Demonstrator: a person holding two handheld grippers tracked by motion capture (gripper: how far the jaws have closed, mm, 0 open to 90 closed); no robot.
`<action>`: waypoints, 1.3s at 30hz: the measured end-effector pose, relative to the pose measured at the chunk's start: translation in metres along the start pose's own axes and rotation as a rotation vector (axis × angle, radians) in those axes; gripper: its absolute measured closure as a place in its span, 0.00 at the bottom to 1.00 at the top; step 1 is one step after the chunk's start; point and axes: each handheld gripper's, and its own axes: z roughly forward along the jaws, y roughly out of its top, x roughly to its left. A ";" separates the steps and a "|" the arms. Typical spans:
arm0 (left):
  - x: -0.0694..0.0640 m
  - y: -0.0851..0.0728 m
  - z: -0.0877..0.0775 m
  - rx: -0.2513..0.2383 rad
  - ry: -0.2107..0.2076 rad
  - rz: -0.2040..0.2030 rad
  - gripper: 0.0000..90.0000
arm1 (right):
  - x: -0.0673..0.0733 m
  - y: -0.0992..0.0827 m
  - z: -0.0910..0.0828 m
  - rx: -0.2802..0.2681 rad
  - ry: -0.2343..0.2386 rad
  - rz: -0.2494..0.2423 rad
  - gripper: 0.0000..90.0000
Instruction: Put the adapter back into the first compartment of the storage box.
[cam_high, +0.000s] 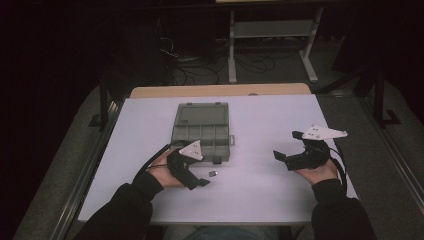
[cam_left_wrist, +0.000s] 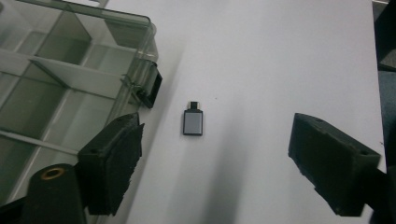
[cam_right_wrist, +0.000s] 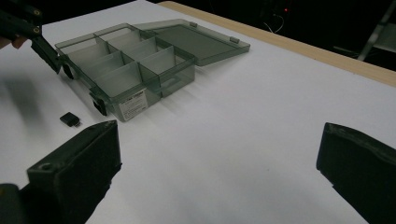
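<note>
A small grey plug adapter (cam_high: 213, 173) lies flat on the white table (cam_high: 260, 120), just in front of the organiser box. In the left gripper view the adapter (cam_left_wrist: 193, 122) rests on the table ahead of my left gripper (cam_left_wrist: 217, 140), between the lines of its wide-apart jaws. My left gripper (cam_high: 202, 171) is open and holds nothing. My right gripper (cam_high: 288, 145) hovers open over the right half of the table, also holding nothing. From the right gripper view (cam_right_wrist: 219, 149) the adapter (cam_right_wrist: 70, 119) sits far off at the left.
A translucent grey organiser box (cam_high: 201, 131) with several empty compartments lies open mid-table, lid folded back. Its front latch (cam_left_wrist: 150, 86) juts close to my left jaw. The box (cam_right_wrist: 135, 65) is left of my right gripper. A wooden strip (cam_high: 220, 90) edges the table's far side.
</note>
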 end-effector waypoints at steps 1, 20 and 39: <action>0.000 0.000 0.001 0.004 -0.007 0.001 0.22 | 0.000 0.000 0.000 0.000 0.000 0.000 0.00; 0.006 0.007 0.026 0.067 -0.062 0.031 0.42 | 0.000 0.000 0.000 -0.001 0.007 0.002 0.00; 0.016 0.008 0.040 0.088 -0.059 0.019 0.58 | 0.002 0.000 0.001 0.007 0.015 -0.006 0.00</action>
